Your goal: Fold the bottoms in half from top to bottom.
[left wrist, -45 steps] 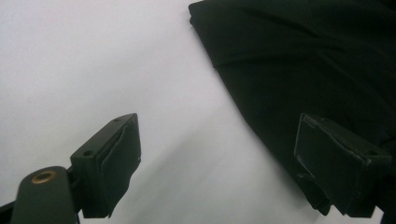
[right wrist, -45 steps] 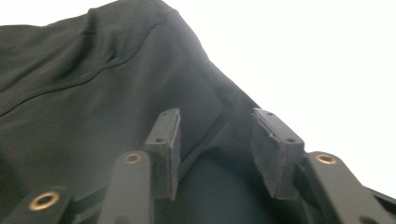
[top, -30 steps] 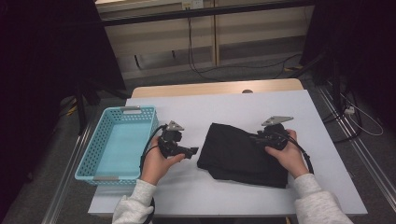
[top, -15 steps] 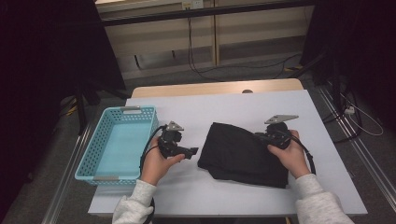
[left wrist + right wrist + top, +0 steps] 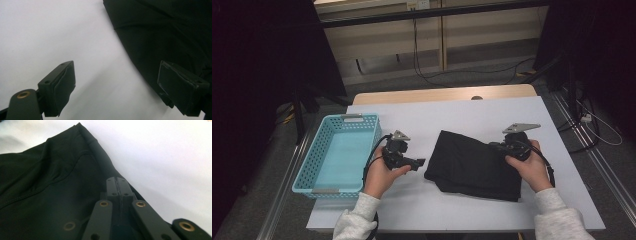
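Note:
A folded black cloth [image 5: 474, 165] lies on the white table [image 5: 452, 120], right of centre. My right gripper [image 5: 495, 146] is at the cloth's far right edge. In the right gripper view its jaws [image 5: 116, 182] have just been closing and now stand pressed together on the hem of the black cloth [image 5: 50, 177]. My left gripper [image 5: 418, 163] hovers just left of the cloth, pointing at it. Its jaws are wide apart with nothing between them [image 5: 116, 85], and the right one sits over the edge of the cloth [image 5: 162, 37].
A light blue plastic basket [image 5: 307, 170] stands empty at the table's left edge. Bare white tabletop runs behind and in front of the cloth. Cables trail across the floor beyond the table.
The right hand has shifted slightly up and back at the cloth's edge. The left hand and the cloth's bulk have stayed put.

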`<state>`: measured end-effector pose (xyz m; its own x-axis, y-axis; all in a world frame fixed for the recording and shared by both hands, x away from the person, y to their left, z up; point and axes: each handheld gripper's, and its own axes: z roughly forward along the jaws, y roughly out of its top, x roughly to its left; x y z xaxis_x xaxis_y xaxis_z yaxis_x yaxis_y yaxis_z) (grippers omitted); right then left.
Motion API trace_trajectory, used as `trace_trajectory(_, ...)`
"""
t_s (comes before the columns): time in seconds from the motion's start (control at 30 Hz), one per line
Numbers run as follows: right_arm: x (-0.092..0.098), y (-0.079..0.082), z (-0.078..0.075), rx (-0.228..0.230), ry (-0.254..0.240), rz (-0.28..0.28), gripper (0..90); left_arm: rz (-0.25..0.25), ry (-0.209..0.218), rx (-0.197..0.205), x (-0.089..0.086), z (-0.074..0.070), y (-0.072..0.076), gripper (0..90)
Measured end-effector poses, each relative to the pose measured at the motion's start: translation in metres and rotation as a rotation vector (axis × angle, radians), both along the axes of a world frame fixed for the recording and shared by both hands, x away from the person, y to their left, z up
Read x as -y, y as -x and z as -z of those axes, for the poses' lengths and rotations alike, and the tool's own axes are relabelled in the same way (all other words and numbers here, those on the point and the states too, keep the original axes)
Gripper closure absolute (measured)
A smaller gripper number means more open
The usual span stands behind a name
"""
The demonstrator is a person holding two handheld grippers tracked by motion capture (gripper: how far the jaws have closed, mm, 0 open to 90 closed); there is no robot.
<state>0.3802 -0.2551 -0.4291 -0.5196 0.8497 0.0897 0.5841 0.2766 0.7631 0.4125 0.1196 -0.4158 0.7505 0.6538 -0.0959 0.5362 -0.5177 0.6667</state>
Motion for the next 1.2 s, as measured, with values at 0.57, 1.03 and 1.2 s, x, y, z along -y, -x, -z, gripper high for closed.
trace_trajectory(0.57,-0.015,-0.017,0.021,-0.041,0.078,-0.041,72.5,0.004,-0.001,-0.007,0.002,0.002,0.000,14.6)
trace_trajectory(1.03,-0.005,-0.005,-0.002,-0.036,-0.028,-0.009,86.3,-0.001,0.006,-0.003,0.002,0.001,0.001,14.6)
trace_trajectory(1.2,0.001,0.000,-0.010,-0.033,-0.035,-0.001,86.2,0.002,0.014,-0.002,0.005,0.000,0.002,14.5)
